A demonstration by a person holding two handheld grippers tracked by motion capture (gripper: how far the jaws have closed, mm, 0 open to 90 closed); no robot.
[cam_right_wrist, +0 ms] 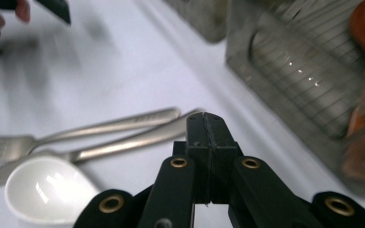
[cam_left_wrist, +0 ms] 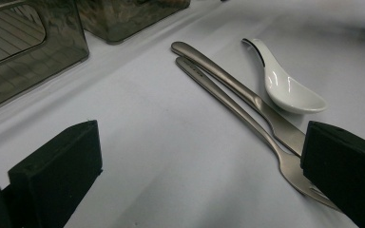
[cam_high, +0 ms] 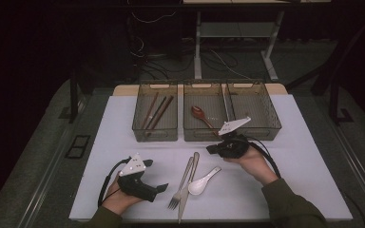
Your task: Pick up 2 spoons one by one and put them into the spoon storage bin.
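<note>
Steel fork point(cam_high: 179, 186), steel knife point(cam_high: 188, 183) and white ceramic spoon point(cam_high: 202, 181) near counter's front edge, not yet binned. Left hand-held gripper point(cam_high: 163, 188) wide beside fork; right hand-held gripper point(cam_high: 211, 148) closed, empty.

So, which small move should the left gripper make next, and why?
Probably ease the left gripper forward over the fork and close on its handle. Its jaws stand wide open and low over the table, with the fork's tines beside the far jaw. The fork lies against the knife, so a careful approach seems wise. The right gripper is shut and holds nothing.
</note>
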